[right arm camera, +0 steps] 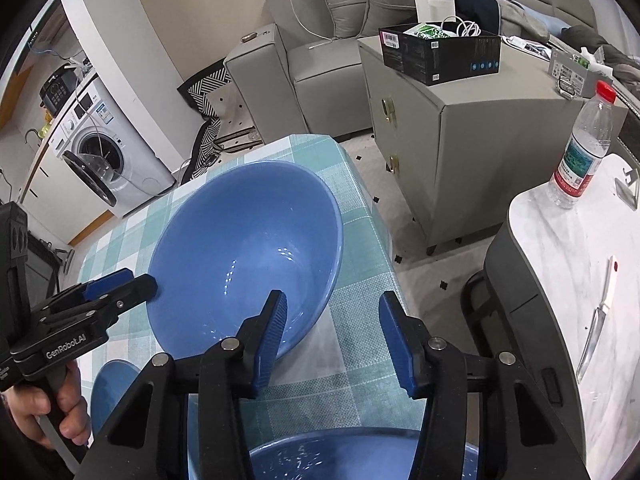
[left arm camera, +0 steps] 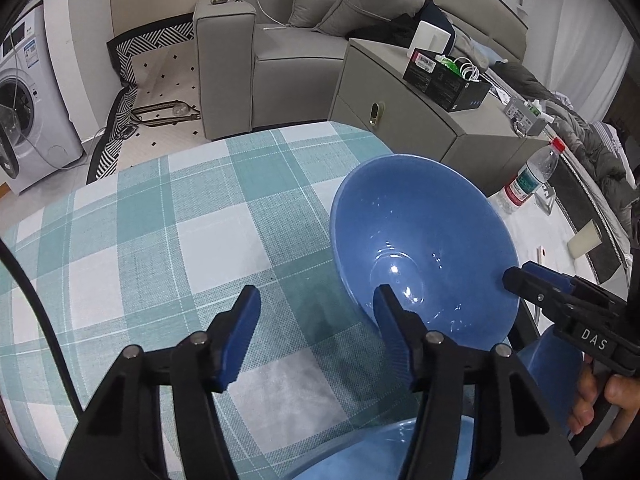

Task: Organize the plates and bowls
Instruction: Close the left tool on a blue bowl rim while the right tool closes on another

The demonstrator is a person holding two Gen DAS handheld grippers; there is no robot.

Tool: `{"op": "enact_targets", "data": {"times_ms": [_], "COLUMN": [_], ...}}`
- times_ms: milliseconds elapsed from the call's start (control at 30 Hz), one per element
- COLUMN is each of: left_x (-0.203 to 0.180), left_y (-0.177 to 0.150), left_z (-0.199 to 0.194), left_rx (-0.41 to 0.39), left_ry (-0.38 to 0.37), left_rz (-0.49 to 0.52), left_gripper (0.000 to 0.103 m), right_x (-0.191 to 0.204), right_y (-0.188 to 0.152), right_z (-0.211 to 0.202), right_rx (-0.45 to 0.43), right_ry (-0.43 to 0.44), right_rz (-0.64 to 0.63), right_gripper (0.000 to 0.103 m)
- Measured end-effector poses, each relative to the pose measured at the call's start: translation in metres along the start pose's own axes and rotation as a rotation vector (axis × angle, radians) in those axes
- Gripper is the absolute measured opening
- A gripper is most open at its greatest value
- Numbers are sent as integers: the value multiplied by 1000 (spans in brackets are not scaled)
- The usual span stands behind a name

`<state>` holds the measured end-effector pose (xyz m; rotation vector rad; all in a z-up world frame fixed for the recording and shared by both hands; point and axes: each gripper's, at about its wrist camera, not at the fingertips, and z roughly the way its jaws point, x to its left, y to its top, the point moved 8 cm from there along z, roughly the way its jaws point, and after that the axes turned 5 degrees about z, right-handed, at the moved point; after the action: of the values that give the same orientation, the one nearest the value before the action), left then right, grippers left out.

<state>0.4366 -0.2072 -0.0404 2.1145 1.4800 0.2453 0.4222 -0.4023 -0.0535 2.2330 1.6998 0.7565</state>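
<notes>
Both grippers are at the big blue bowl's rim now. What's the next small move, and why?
Probably close both sets of jaws onto the rim before any lift. The left gripper and right gripper each appear to straddle the big blue bowl's wall, one finger inside and one outside, but gaps show beside the pads, so neither grips it yet.

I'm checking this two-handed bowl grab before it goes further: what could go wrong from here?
1. Each hand-held gripper, left and right, has only one finger over the rim of the large blue bowl, opposite sides; an uneven squeeze could tip it or let it slip.
2. The bowl sits near the corner of the checked tablecloth; a push might slide it off.
3. Lower blue dishes lie close underneath; the bowl could knock them.
</notes>
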Motion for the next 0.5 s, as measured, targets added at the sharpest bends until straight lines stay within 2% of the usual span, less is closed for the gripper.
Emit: {"op": "enact_targets", "data": {"times_ms": [100, 133, 333, 400, 500], "left_x": [-2, -3, -15, -20, -24], "left_y": [0, 0, 1, 0, 2], "left_z": [5, 7, 7, 7, 5], "left_rx": [18, 23, 22, 25, 17], "left_ry": [-16, -22, -66, -80, -79], "left_rz": [-2, -2, 32, 49, 63], "left_gripper": [51, 46, 24, 18, 16], "right_x": [1, 1, 4, 6, 10], "right_y": [-1, -2, -3, -3, -4], "right_z": [2, 4, 6, 6, 6], "right_rx": [6, 9, 11, 11, 11], "right_ry": [-12, -12, -3, 2, 0], "right_rz": [-11, -12, -22, -31, -46], "right_gripper": [46, 45, 32, 24, 18]}}
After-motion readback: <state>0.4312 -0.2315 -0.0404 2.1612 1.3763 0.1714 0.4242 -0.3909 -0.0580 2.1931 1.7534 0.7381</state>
